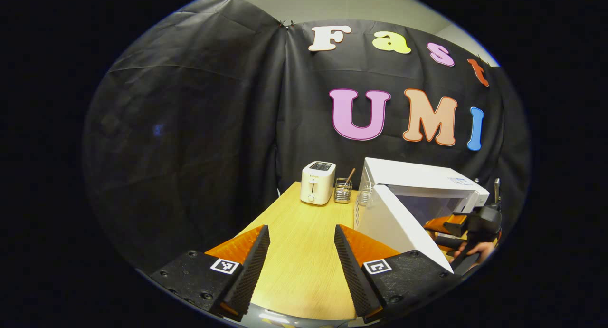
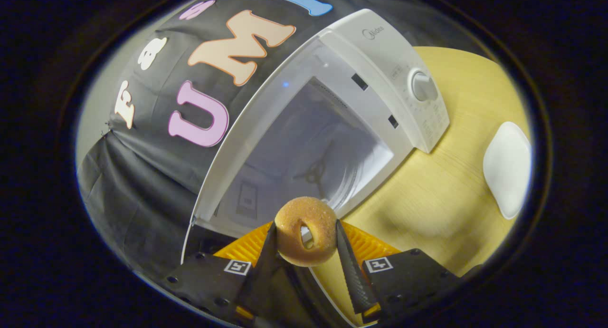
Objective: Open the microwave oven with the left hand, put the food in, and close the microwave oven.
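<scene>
Right gripper (image 2: 304, 245): jaws clamped on a sugared doughnut (image 2: 305, 230), held just in front of the open microwave oven (image 2: 380, 57), cavity bare. Left gripper (image 1: 301, 256): jaws spread, holding nothing, above the table (image 1: 304, 233) left of the microwave door (image 1: 403, 228). Far end: toaster (image 1: 318, 182), wire holder (image 1: 343, 190) with a stick in it.

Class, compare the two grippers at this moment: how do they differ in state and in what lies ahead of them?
The left gripper has its jaws spread wide and holds nothing; the right gripper is closed on a sugared doughnut. The left gripper faces bare table, with the toaster beyond; the right gripper faces the open microwave cavity. Both have orange-and-black jaws bearing square markers.
</scene>
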